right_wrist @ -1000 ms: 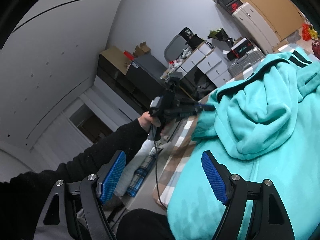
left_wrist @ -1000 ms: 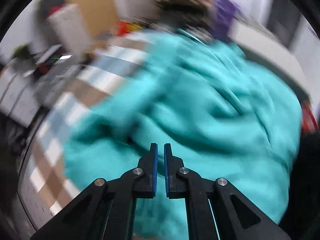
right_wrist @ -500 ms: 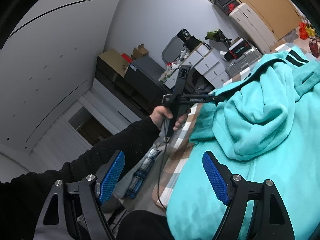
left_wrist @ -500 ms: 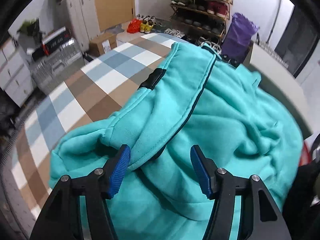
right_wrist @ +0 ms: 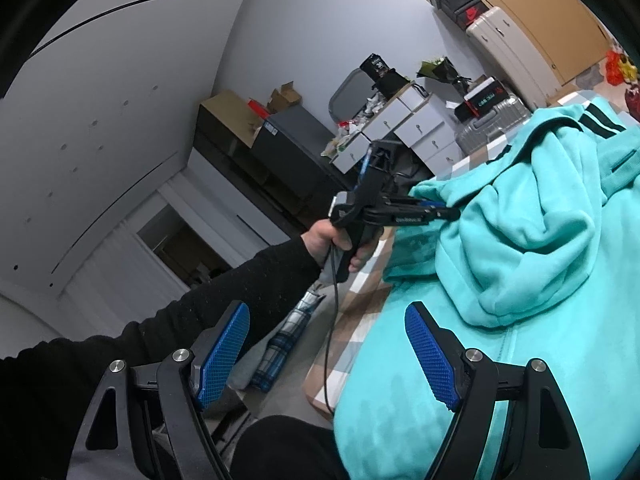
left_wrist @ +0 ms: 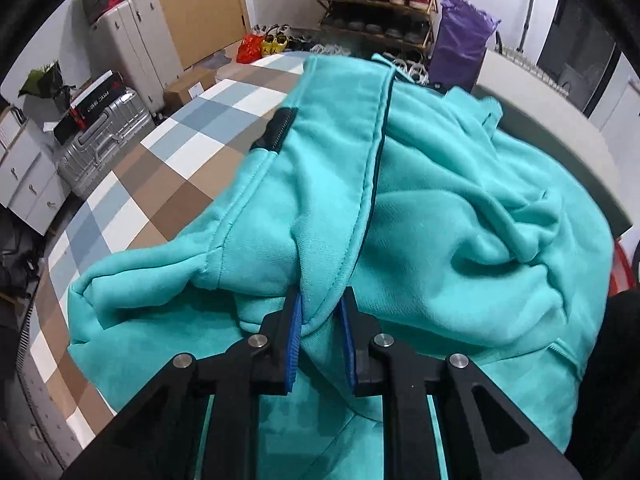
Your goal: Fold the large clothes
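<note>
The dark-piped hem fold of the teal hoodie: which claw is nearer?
Left. The left claw is closing around that fold of the hoodie; the right claw hangs open off its near edge.

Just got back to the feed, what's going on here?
A person is folding a turquoise hoodie on a checked tablecloth. The left gripper is closing on a fold of its fabric. The right gripper hangs open beside the table's edge, holding nothing. The garment is still rumpled.
</note>
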The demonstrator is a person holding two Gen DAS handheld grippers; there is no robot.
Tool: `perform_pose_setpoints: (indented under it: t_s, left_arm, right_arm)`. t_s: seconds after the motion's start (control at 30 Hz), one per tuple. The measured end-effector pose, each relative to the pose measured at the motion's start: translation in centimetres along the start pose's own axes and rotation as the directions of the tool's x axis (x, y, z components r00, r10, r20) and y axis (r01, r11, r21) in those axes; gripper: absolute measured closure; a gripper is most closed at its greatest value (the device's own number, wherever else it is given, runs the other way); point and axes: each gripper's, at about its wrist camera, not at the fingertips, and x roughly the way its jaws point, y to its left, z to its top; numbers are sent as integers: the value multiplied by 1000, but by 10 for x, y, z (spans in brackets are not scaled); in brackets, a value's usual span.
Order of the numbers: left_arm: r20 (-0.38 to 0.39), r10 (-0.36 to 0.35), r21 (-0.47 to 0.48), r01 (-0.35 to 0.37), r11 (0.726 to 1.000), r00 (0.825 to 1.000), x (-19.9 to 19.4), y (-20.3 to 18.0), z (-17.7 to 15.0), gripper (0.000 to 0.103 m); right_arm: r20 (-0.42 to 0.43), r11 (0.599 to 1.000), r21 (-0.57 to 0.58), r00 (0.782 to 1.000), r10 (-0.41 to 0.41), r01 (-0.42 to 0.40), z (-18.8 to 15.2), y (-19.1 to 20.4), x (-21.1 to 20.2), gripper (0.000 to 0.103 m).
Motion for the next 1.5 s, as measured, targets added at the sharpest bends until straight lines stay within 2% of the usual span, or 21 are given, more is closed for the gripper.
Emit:
perform_pose_setpoints:
  t_s: [0.2, 0.37, 0.47, 0.53, 0.6, 0.67, 0.77, 0.83, 0.9, 0.97, 1.0, 1.07, 1.13, 1.17, 1.2, 1.23, 1.27, 1.3, 1.33, 1.4, 1.5]
  left_arm:
    - [-50, 11, 54, -8, 998, 999, 1, -15, -5, 91]
    - [-95, 69, 158, -53, 986, 993, -1, -37, -7, 89]
    - [-123, 84, 214, -56, 975, 989, -3, -46, -8, 80]
    - [-134, 111, 266, -72, 961, 985, -3, -56, -10, 62]
    - [-137, 130, 296, -84, 951, 982, -1, -63, -11, 54]
    - [-135, 127, 287, -84, 954, 983, 0, -64, -12, 50]
    - [-103, 101, 245, -73, 967, 990, -7, -60, -12, 49]
    - [-69, 89, 216, -73, 974, 994, -12, -56, -16, 49]
    - [-47, 69, 178, -60, 982, 996, -11, -52, -19, 49]
    - [-30, 62, 147, -57, 987, 998, -8, -51, -20, 49]
    - [-22, 56, 131, -53, 990, 998, -8, -50, -20, 50]
    - [1, 46, 99, -46, 994, 999, -8, -48, -20, 50]
    - [18, 29, 67, -31, 997, 999, -8, -45, -20, 49]
    - [27, 22, 53, -23, 998, 999, -9, -43, -21, 48]
    - [35, 8, 35, -9, 999, 999, -9, -40, -22, 47]
    - [46, -16, 6, 16, 1000, 999, -10, -35, -23, 47]
    - [56, -50, -27, 52, 998, 997, -11, -29, -24, 47]
    - [64, -81, -56, 84, 995, 995, -13, -24, -25, 47]
    - [80, -140, -114, 148, 982, 987, -17, -13, -26, 47]
    - [129, -239, -224, 263, 938, 962, -27, 8, -27, 47]
    - [229, -248, -325, 314, 892, 941, -51, 29, -28, 47]
  right_arm:
    - [1, 1000, 31, 1000, 3, -3, 4, -5, 1, 21]
    - [3, 999, 35, 1000, 8, -8, 7, -4, 1, 21]
    - [2, 1000, 31, 1000, 2, -2, 10, -5, 3, 21]
    - [2, 999, 38, 1000, -10, 10, 11, -9, 2, 21]
    - [13, 998, 58, 999, -35, 34, 15, -17, -1, 21]
    - [32, 996, 70, 997, -66, 64, 25, -27, -7, 21]
    - [64, 981, 83, 981, -181, 175, 58, -47, -22, 21]
    - [56, 953, 53, 951, -303, 300, 92, -59, -21, 20]
    - [-7, 892, 4, 892, -451, 451, 144, -80, 3, 19]
    - [-94, 881, -23, 876, -472, 473, 185, -103, 39, 19]
    - [-135, 861, -46, 851, -508, 507, 204, -114, 62, 19]
    - [-207, 788, -156, 760, -616, 596, 236, -138, 119, 22]
    - [-267, 710, -326, 660, -702, 624, 244, -157, 171, 25]
    - [-293, 661, -417, 596, -747, 623, 241, -168, 194, 31]
    - [-312, 603, -490, 519, -796, 630, 234, -182, 210, 35]
    - [-336, 567, -528, 457, -823, 632, 223, -194, 218, 35]
    - [-390, 553, -558, 392, -833, 619, 209, -210, 224, 36]
    - [-410, 567, -553, 392, -823, 611, 198, -216, 220, 36]
    - [-404, 575, -546, 410, -818, 609, 194, -217, 214, 36]
    - [-397, 586, -554, 431, -810, 591, 184, -216, 201, 36]
    - [-413, 617, -514, 459, -787, 595, 184, -217, 185, 36]
